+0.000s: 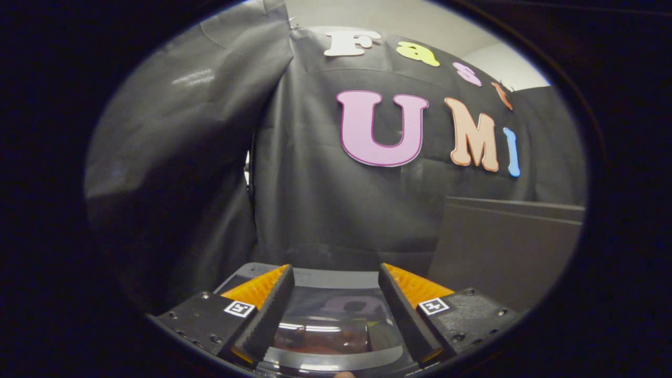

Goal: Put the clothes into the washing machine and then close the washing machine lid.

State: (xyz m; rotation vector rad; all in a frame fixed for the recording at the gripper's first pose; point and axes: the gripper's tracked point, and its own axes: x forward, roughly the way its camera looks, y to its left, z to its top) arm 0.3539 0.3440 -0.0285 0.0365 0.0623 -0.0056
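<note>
My gripper (334,275) is open, its two fingers spread wide with nothing held between them. Directly below and between the fingers lies the washing machine lid (331,320), a glossy transparent panel with a pale frame, lying flat and reflecting the booth. Through the lid I make out something reddish inside, too dim to identify. The fingers hover just over the lid; whether they touch it I cannot tell.
A dark grey flat box or panel (504,247) stands beyond the right finger. The black cloth wall (341,210) hangs close behind the machine, and a fold of the cloth (178,157) bulges forward beyond the left finger.
</note>
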